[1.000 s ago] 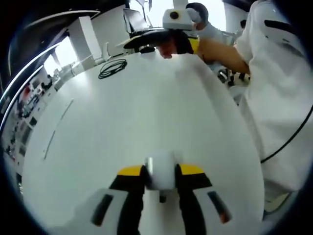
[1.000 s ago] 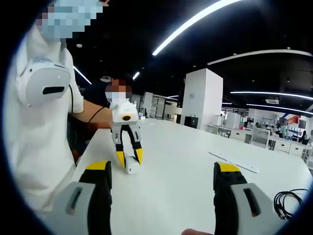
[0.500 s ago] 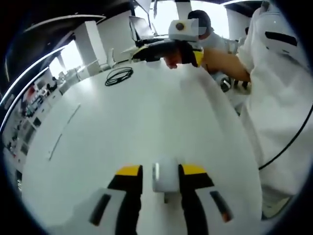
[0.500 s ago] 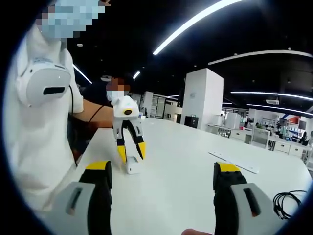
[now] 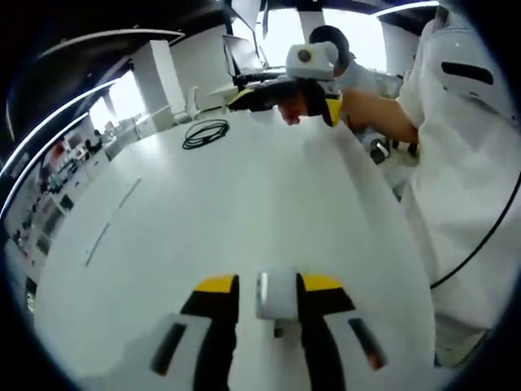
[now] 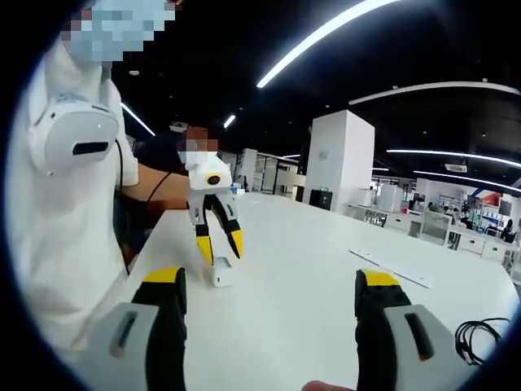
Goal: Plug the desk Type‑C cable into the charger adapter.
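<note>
Two grippers over one white table (image 5: 244,187), taken as the landmark.

Left gripper view, left to right. Thin pale strip (image 5: 112,221) lies flat toward the table's left side. Black cable (image 5: 205,133) lies coiled on the far part of the table, well apart from everything else; its end is too small to make out. Left gripper (image 5: 269,287) is at the near edge of the table, its yellow-tipped jaws standing close on either side of the charger adapter (image 5: 275,295). Whether the pads press the adapter or merely flank it cannot be told. Adapter: small white block, rounded corners, glossy, with a small dark part at its near end. It appears to rest on the tabletop between the jaws, long axis along them, pointing away across the table. Right gripper (image 5: 259,97) is held above the far edge of the table, just beside the cable. A person in a white top (image 5: 464,163) stands along the table's right side.

Right gripper view, left to right. Person (image 6: 65,204) at the table's left edge. Left gripper (image 6: 220,244) points down, yellow tips just above the adapter (image 6: 220,275), which sits on the table. Right gripper (image 6: 269,305) jaws are wide apart, nothing between them. Strip (image 6: 391,267) and cable (image 6: 480,336) lie toward the table's right.
</note>
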Tool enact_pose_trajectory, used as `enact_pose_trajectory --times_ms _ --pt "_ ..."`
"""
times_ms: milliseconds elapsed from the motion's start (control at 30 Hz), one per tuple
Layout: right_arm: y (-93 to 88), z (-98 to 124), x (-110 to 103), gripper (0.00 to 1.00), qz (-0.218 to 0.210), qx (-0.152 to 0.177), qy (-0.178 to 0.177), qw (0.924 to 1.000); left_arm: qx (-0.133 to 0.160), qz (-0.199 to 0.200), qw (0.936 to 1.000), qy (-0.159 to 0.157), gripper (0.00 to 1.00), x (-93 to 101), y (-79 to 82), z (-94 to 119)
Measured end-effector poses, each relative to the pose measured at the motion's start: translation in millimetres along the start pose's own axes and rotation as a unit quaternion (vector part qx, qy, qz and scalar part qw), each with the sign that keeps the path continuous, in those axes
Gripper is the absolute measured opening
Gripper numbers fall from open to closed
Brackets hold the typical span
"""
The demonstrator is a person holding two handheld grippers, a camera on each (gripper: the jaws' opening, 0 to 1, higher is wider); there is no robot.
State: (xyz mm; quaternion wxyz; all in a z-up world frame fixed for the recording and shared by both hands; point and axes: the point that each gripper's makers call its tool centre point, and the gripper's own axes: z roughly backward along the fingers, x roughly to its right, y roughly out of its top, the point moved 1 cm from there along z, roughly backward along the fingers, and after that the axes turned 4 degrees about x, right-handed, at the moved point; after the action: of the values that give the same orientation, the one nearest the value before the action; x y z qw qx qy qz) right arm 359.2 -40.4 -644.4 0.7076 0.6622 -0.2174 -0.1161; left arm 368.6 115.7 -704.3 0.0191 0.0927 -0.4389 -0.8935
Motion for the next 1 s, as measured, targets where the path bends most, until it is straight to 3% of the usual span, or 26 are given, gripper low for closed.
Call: enact_pose_trajectory --times_ms 167,367,433,533,567,733,1000 --pt "1.0 0.5 0.7 0.86 0.001 -0.001 0.001 1.0000 0.007 0.003 1.0000 0.004 0.27 0.5 1.8 3.3" --pt "2.1 0.6 0.0 0.86 0.002 -0.003 0.002 1.0000 0.033 0.019 0.9992 0.014 0.35 -6.2 5.8 8.3" --pt "2.6 1.3 0.6 0.86 0.003 -0.004 0.001 1.0000 0.056 0.031 0.9976 0.027 0.41 -9.2 10.1 12.4" --pt "3.4 2.5 1.3 0.86 0.004 -0.006 0.001 1.0000 0.104 0.056 0.9920 0.045 0.60 -15.0 17.0 16.6" --pt "3.8 2.8 1.5 0.86 0.004 -0.007 0.001 1.0000 0.111 0.066 0.9905 0.048 0.62 -15.8 16.3 18.6" --pt "5.0 3.7 2.3 0.87 0.006 -0.009 -0.002 0.9999 0.111 0.078 0.9894 0.052 0.55 -12.9 6.8 21.3" --pt "4.5 1.6 2.2 0.87 0.006 -0.010 -0.001 0.9999 0.116 0.085 0.9875 0.063 0.62 -14.1 1.9 22.5"
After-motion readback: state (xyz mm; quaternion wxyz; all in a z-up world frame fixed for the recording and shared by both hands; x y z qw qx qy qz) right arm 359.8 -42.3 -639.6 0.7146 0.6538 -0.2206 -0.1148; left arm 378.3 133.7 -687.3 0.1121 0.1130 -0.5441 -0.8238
